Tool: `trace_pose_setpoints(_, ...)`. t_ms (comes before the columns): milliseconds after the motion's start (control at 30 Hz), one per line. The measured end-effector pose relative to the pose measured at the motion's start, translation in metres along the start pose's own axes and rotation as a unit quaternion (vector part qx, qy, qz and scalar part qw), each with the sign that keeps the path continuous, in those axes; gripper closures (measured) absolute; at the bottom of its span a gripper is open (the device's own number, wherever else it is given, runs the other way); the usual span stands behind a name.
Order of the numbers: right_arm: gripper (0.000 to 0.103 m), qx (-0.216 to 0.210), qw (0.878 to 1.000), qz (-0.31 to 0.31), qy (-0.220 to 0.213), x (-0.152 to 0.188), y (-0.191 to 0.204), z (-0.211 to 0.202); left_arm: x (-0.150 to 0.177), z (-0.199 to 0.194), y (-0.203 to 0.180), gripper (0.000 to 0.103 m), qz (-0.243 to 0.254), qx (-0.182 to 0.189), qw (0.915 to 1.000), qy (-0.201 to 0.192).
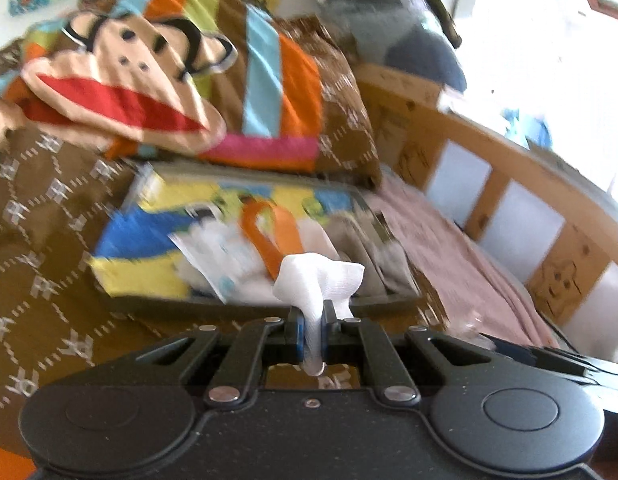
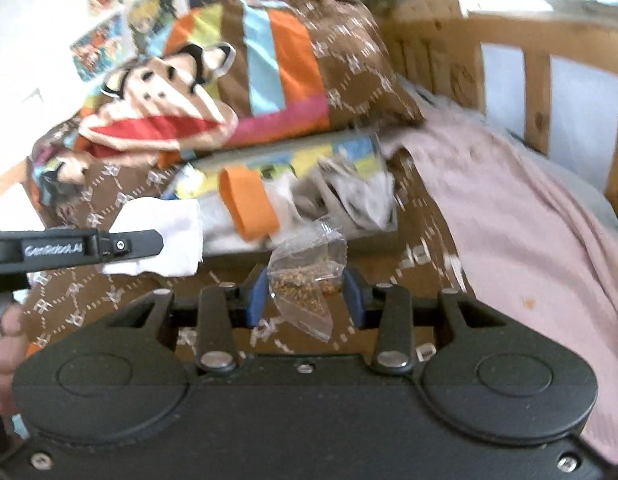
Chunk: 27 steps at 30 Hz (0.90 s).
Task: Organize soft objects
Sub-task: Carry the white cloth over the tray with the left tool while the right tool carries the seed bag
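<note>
Holding a white cloth (image 1: 319, 280) pinched tight in my left jaws (image 1: 312, 330), I have it lifted just in front of the open colourful bag (image 1: 149, 248) on the bed (image 1: 469, 248). My right jaws (image 2: 305, 296) stand partly open around a small clear packet (image 2: 305, 284) with brownish grains inside. The blue pads sit at its two edges, but I cannot tell whether they truly press it or it merely hangs between them.

That packet is my worry. It is thin and slippery, and if the hold is loose, any tilt or jolt could let it slide out onto the brown quilt (image 1: 49, 208). Squeezing harder could split it and scatter grains over the bedding.

The cloth is held only by a bunched fold, so a quick swing might let it slip free short of the bag. Both views are blurred, so aiming for the bag's opening is uncertain, and its orange handles (image 1: 269, 232) could snag either load.
</note>
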State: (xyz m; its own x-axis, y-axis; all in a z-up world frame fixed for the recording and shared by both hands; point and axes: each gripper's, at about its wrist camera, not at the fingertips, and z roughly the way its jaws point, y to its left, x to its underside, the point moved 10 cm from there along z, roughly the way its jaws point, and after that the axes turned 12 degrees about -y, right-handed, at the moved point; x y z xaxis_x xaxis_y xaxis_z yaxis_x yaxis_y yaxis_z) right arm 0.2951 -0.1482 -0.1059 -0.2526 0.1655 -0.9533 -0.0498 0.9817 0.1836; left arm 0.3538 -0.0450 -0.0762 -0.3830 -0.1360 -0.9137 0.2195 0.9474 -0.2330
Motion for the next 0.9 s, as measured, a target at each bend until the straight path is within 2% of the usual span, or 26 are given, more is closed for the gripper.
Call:
trace_pose_setpoints(133,0.071,-0.026,0.999,-0.034,-0.014,-0.017,0.017,0.019,-0.02,0.002,0.024,0.096,0.002,-0.038,0.9987,-0.033)
trace_pose_setpoints(267,0.071,-0.044,0.997,-0.063,-0.032,-0.035,0.03,0.046,-0.032,0.012,0.052,0.096,-0.018,-0.071,0.9961,-0.049)
trace_pose_setpoints(367,0.071,-0.043,0.997,-0.062,-0.035,-0.039,0.038,0.07,-0.036,0.023,0.068,0.096,-0.036,-0.085,0.9944,-0.053)
trace_pose_setpoints(500,0.071,-0.032,0.998,-0.047,-0.02,-0.022,0.033,0.099,-0.036,0.041,0.085,0.096,-0.046,-0.108,0.9911,-0.062)
trace_pose_setpoints(667,0.071,-0.023,0.998,-0.05,0.0,0.0,0.019,0.128,-0.021,0.065,0.108,0.096,-0.055,-0.154,0.9852,-0.051)
trace_pose_setpoints(900,0.071,-0.03,0.999,-0.035,0.022,0.02,0.013,0.152,0.008,0.083,0.114,0.096,-0.055,-0.163,0.9846,-0.029)
